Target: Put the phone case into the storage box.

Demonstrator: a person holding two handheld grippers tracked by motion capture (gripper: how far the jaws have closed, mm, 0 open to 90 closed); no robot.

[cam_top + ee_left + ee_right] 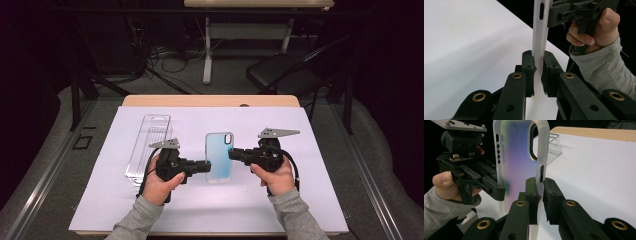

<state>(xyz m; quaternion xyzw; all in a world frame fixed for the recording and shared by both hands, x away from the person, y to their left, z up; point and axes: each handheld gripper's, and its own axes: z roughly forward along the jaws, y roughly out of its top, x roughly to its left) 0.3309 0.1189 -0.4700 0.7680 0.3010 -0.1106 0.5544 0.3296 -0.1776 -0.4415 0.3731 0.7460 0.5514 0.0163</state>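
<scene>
We see the white sheet evenly and brightly lit from above, with soft, faint shadows under the hands; the room beyond the table falls to near black. In the left gripper view the sheet beside the fingers glares almost blank white, losing texture. The phone case between the fingers in the right gripper view shows a soft iridescent sheen. Nearest jaw links look slightly soft; the clear plastic tray past the fingertips is mildly blurred. The high view is low in detail, a little grainy.
</scene>
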